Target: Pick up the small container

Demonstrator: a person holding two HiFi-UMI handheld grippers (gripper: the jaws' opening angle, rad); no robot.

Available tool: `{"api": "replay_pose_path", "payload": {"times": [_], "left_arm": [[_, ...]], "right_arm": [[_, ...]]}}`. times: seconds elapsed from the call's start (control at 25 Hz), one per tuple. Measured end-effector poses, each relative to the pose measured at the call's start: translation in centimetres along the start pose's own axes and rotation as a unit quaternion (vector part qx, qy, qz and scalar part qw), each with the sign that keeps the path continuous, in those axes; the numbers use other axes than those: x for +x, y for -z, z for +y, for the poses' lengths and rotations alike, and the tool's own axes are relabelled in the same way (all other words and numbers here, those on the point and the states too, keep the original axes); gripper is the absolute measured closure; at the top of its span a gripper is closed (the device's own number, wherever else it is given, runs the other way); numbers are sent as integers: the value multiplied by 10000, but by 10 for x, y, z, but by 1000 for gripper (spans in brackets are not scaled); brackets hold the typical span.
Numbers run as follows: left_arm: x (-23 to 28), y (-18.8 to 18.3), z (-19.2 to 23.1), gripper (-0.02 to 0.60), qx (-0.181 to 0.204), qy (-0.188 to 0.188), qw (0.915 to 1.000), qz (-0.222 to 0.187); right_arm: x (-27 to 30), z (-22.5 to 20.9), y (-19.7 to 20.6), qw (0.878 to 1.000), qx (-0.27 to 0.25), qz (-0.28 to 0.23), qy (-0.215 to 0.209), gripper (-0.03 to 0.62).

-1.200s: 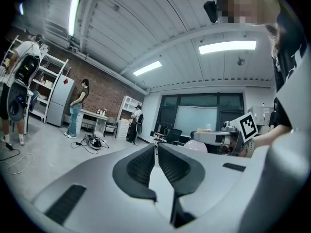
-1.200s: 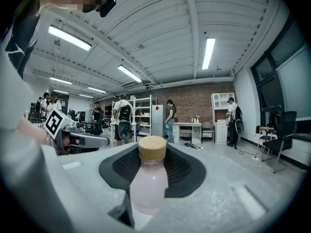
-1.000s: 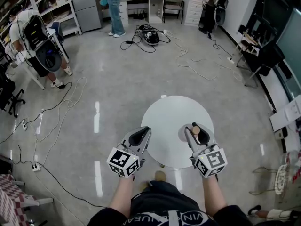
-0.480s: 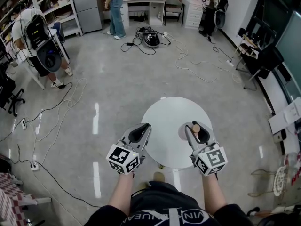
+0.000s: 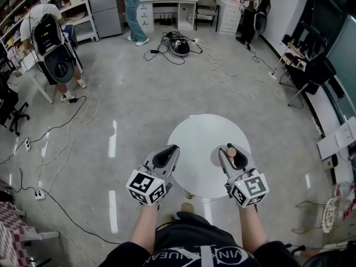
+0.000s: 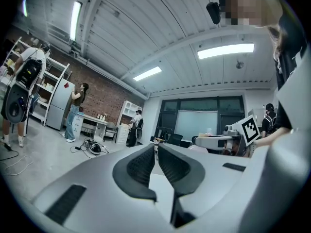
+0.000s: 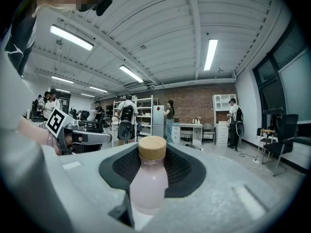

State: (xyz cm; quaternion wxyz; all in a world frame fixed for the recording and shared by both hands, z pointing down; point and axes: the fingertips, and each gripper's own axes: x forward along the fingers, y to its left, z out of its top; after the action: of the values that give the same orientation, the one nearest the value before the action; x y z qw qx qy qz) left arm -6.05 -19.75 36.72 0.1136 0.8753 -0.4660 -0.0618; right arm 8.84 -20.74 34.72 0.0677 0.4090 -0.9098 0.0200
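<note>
- The small pale-pink bottle with a tan, cork-like round cap stands upright between the dark ribbed pads of the right tongs. The pads pinch its body from both sides, below the cap.
- We judge the grip sits low on the body because that is the widest and steadiest part, and holding the bottle upright should stop it slipping out as it is lifted.
- In the head view the bottle is right of centre, over the right part of the round white bench. We cannot tell whether its base rests on the bench or has cleared it.
- The left tongs are pressed together at the tips with nothing between them. They hang at the lower left edge of the bench, probably parked there to leave the right side free.
- Both forearms reach up from the bottom of the frame, roughly parallel. The right tongs point towards the top of the frame, tipped very slightly down, and the left tongs lie level, angled a little to the upper right.
</note>
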Motion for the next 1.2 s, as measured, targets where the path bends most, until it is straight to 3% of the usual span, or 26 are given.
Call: {"api": "replay_pose_path", "payload": {"times": [1.2], "left_arm": [[-7, -2, 2, 558, 46, -54, 10000, 14]], "right_arm": [[-8, 2, 2, 10000, 0, 18, 67, 462]]}}
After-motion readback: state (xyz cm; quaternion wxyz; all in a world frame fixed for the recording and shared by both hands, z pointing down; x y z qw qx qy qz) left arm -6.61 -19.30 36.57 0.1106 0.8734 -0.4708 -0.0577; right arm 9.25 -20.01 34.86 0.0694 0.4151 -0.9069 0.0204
